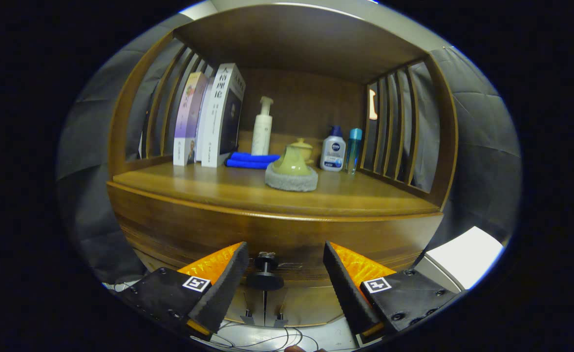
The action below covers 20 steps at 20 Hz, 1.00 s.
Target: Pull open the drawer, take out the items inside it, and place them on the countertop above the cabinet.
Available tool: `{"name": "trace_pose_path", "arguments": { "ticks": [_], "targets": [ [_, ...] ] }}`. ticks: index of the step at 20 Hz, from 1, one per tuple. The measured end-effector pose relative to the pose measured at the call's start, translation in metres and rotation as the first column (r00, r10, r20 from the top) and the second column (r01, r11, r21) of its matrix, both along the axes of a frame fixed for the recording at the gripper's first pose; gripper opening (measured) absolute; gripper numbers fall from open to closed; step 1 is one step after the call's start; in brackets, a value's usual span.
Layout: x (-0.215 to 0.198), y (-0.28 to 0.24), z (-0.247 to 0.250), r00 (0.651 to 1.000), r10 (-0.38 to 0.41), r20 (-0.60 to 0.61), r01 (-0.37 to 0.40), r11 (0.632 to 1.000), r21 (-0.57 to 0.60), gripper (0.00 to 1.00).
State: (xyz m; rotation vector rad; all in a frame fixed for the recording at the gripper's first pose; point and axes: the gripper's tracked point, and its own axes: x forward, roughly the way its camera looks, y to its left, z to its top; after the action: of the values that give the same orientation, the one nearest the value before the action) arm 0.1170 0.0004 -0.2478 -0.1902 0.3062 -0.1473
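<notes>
We see the gripper (284,266) with its jaws spread wide, holding nothing. Between them, closer to the left finger than the right, sits the dark round drawer knob (265,275), standing out from the closed drawer (287,239) front; neither finger touches it. The drawer's inside is hidden from us, so we cannot tell what it holds. Its lower edge is partly covered by the fingers, and below it we make out only some thin cables (267,340) on a pale floor, along with small metal fittings we cannot identify.

Beyond the fingers, above the drawer, lies the wooden table (365,198) of the cabinet, roofed and flanked by slatted sides. On it, left to right, we see books (211,117) standing upright and leaning slightly, a folded blue cloth (252,160) just beside them, and a tall white pump bottle (262,127) behind the cloth. Near the middle stands a yellow-green piece on a grey round pad (291,173); what it is we cannot say. A small lidded pot (302,146) is partly hidden behind it. To the right stand a white bottle with a dark cap (333,149) and, touching or just beside it, a slim teal bottle (353,149).

A white box-like shape (462,256) is cut off at the right, beside the cabinet.
</notes>
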Motion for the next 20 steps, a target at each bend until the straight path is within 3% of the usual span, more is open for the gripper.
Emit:
{"name": "trace_pose_path", "arguments": {
  "ticks": [6,10,14,17,20],
  "targets": [
    [-0.034,-0.006,0.116,0.987,0.019,0.158,-0.021,1.000,0.016,0.98],
    [-0.066,-0.001,0.183,0.972,0.050,0.232,-0.072,0.993,0.088,0.97],
    [-0.107,-0.019,0.212,0.959,0.027,0.284,-0.073,0.986,0.153,0.97],
    [-0.142,-0.047,0.226,0.951,-0.037,0.307,-0.016,0.985,0.170,0.97],
    [-0.169,-0.067,0.253,0.924,-0.069,0.377,-0.006,0.981,0.194,0.97]
  ]
}}
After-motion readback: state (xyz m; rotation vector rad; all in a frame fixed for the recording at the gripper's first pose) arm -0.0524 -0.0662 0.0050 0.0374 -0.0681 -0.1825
